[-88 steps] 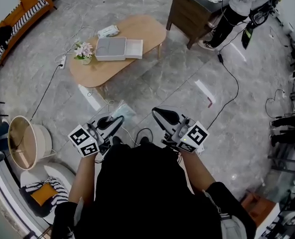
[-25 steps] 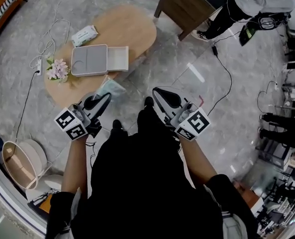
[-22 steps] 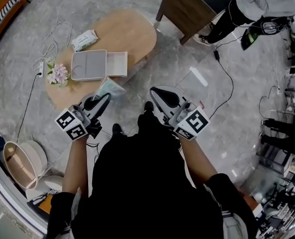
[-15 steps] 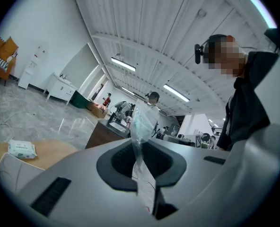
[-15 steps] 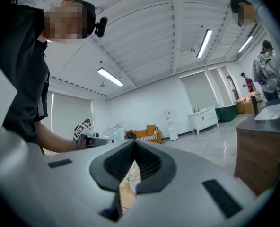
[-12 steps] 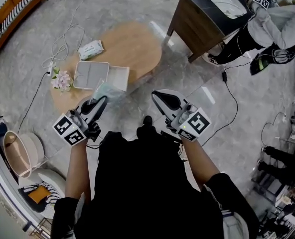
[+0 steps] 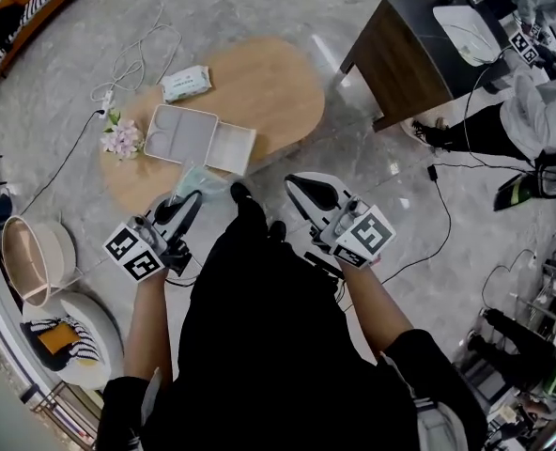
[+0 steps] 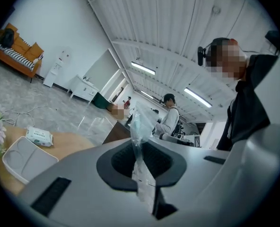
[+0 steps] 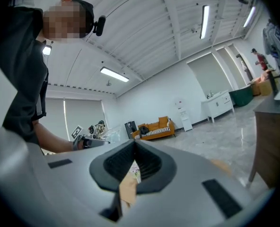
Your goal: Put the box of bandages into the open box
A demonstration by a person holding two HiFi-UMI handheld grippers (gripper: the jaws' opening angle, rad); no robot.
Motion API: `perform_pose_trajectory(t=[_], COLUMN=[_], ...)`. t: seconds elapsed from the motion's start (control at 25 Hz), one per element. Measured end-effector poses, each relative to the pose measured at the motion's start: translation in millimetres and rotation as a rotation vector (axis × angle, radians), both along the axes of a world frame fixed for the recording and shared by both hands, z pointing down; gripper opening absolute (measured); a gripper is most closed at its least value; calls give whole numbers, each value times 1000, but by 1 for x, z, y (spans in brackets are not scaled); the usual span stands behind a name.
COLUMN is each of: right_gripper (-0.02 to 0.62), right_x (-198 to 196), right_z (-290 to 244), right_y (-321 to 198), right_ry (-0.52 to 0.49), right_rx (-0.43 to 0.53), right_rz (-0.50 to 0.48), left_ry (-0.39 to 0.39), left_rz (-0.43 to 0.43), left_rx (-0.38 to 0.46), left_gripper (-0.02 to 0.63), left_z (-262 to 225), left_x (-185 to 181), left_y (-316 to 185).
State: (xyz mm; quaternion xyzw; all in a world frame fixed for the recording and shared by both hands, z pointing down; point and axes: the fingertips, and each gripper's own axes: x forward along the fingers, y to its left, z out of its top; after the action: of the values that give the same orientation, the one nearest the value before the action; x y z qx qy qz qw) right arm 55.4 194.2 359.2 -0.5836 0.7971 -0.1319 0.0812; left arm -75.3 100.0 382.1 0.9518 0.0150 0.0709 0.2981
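The left claw (image 7: 188, 202) is pinched narrow on a clear plastic pouch (image 7: 201, 180), apparently the bandages, above the near edge of the desk (image 7: 273, 83). The open box (image 7: 231, 148) lies just beyond it, slightly right. The right claw (image 7: 308, 193), closed and empty, is farther off.

Looks like a mock living room staged inside a big lab or test hall, not someone's actual home. There's an orange sofa with striped cushions (image 9: 155, 128), an oval light-wood surface (image 7: 269, 78) and a glossy grey marble-look floor (image 7: 372, 191). But overhead it's a white ribbed vaulted ceiling (image 8: 178, 27) with strip lights (image 8: 143, 68), and loose cables (image 7: 120, 64) trail across the floor.
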Motion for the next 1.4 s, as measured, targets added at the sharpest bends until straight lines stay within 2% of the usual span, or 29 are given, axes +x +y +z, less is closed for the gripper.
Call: perform_pose_trajectory(t=[0.24, 0.4, 0.68, 0.96, 1.08, 1.4], right_gripper=[11, 11, 11, 11, 11, 11], right_x=[16, 34, 56, 56, 58, 67], right_z=[3, -6, -6, -6, 2, 32], right_y=[-47, -80, -147, -207, -223, -271], right_ry=[41, 79, 135, 155, 162, 145], right_rx=[-50, -78, -144, -145, -155, -168], right_rz=[-30, -42, -83, -143, -215, -458], left_ry=[37, 27, 117, 155, 173, 154], left_rz=[-26, -45, -119, -134, -191, -445], left_rx=[-56, -95, -148, -185, -209, -295], left_gripper=[40, 40, 40, 40, 40, 40], left_z=[24, 43, 45, 53, 58, 92], left_x=[23, 36, 59, 72, 73, 64], left_y=[-45, -87, -162, -191, -194, -197])
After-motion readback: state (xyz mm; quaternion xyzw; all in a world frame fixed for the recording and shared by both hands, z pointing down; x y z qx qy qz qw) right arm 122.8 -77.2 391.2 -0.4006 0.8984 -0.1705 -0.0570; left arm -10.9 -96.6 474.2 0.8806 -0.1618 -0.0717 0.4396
